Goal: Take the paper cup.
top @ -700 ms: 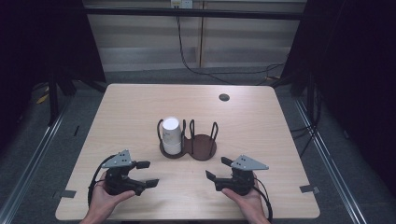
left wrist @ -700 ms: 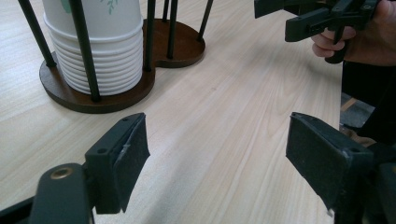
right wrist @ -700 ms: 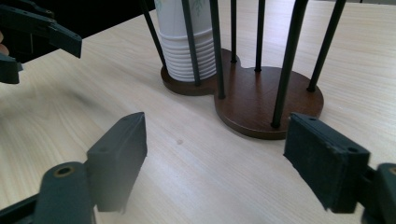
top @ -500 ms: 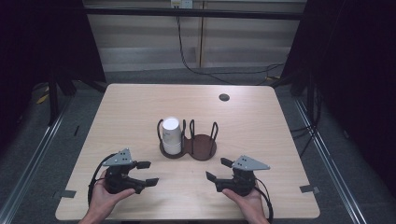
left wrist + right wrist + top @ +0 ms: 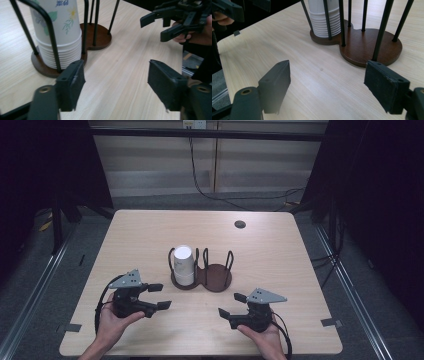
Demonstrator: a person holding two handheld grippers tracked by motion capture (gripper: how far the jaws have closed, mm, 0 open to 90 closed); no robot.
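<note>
Both hand-held grippers sit low at your edge of the counter (image 5: 280,235), jaws spread, nothing between them.

The paper cup stack (image 5: 183,264) stands upright in the left bay of the two-bay cup holder (image 5: 202,269), mid-counter. Long axis vertical, rim down, nested tight at the bottom.

Your left hand-held gripper (image 5: 159,296) is nearer: the stack lies just ahead of it and slightly to its right, jaws already pointing that way. In the left gripper view the stack (image 5: 60,32) sits up-left of the jaws.

Your right hand-held gripper (image 5: 232,305) is farther; the empty right bay (image 5: 372,45) lies between it and the stack (image 5: 323,17).

In the way: the holder's black wire uprights (image 5: 51,37) cage the stack on all sides, so I'd judge side entry blocked; take it from the top and lift straight up.

A small dark disc (image 5: 240,224) lies at the far right, well apart.
</note>
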